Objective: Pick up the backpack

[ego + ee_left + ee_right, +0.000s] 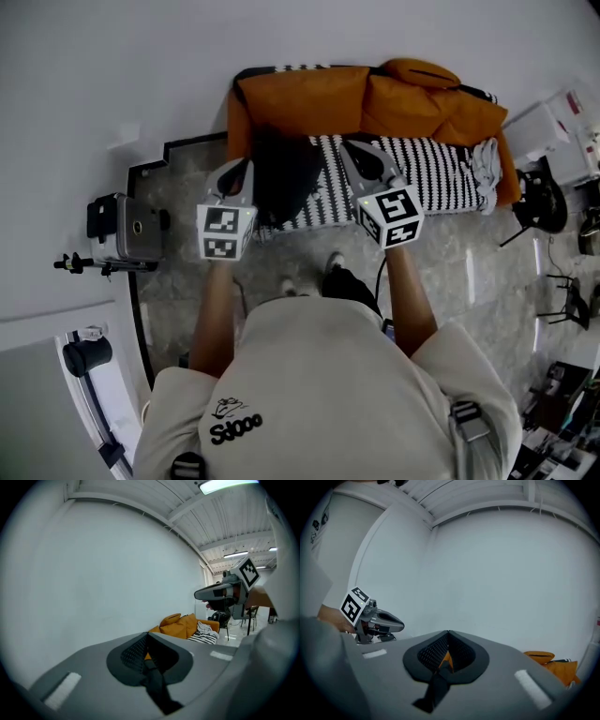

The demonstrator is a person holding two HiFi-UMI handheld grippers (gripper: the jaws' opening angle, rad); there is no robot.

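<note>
The soft black backpack (281,178) sits at the left end of the orange sofa (309,98), ahead of both jaws; the left gripper (234,178), shut and empty, is nearer; the right gripper (361,159) is likewise shut and empty.

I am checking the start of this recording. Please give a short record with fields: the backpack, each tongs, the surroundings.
backpack: black, lies on the left end of the sofa, not held
left tongs: shut, empty, at the backpack's left edge in the head view
right tongs: shut, empty, over the striped blanket
sofa: orange, against a white wall
task state: backpack not yet gripped
</note>
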